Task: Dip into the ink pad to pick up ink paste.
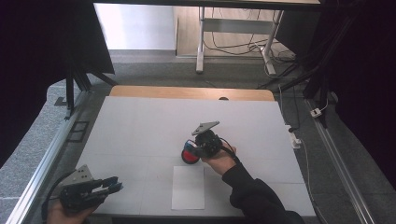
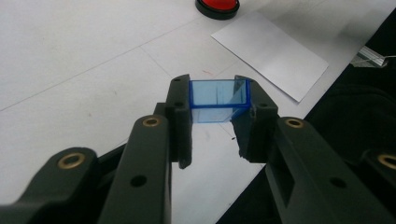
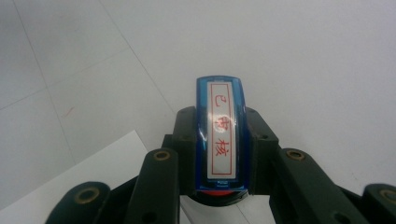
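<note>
Your right claw (image 1: pixel 195 150) is clenched on a blue stamp (image 3: pixel 219 140), seen in the right gripper view with its white label and red characters facing up, jaws pressing both its sides. In the high view that claw sits mid-tabletop, on the red ink pad (image 1: pixel 189 155), which lies just beyond the far edge of the white paper sheet (image 1: pixel 188 187). Red shows directly under the stamp's lower end in the right gripper view; can't tell if stamp face touches pad. Your left claw (image 1: pixel 111 186) is near the front left corner of the tabletop (image 1: pixel 140 126), well apart from the right one, grasping a clear blue cap (image 2: pixel 218 99) squeezed between both jaws, open side toward the camera, held above the white surface. In the left gripper view the ink pad (image 2: pixel 217 8) and paper sheet (image 2: pixel 271 51) lie farther off. Your right hand (image 1: pixel 219 161) and dark sleeve (image 1: pixel 257 198) come in from the bottom.
</note>
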`<state>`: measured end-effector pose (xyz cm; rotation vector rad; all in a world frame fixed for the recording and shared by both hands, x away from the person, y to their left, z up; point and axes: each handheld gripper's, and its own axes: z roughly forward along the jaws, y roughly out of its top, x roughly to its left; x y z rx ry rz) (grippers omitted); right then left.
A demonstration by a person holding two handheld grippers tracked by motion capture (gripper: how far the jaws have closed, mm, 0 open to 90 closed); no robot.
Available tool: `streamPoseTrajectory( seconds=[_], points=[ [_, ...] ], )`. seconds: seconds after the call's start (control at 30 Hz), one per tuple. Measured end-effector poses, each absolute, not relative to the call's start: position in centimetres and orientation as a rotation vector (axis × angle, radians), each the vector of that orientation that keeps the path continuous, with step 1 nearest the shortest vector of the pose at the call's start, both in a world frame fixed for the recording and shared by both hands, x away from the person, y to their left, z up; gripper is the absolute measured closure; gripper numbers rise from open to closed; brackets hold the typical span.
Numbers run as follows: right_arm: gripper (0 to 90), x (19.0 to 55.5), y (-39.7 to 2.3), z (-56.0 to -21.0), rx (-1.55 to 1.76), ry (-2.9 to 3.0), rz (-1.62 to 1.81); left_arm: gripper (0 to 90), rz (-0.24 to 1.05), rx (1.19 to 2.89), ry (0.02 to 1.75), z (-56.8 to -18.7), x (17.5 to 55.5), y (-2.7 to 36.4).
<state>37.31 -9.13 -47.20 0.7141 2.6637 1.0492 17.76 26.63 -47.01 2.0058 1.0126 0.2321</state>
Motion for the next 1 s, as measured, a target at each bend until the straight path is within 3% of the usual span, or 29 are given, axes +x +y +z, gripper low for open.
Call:
streamPoseTrajectory(
  seconds=[1.0],
  points=[
    [70.3,37.7,-8.4,-48.7,0.713,2.692,0.967,68.5,0.215,2.013,1.018,-47.0,17.8,26.5]
  ],
)
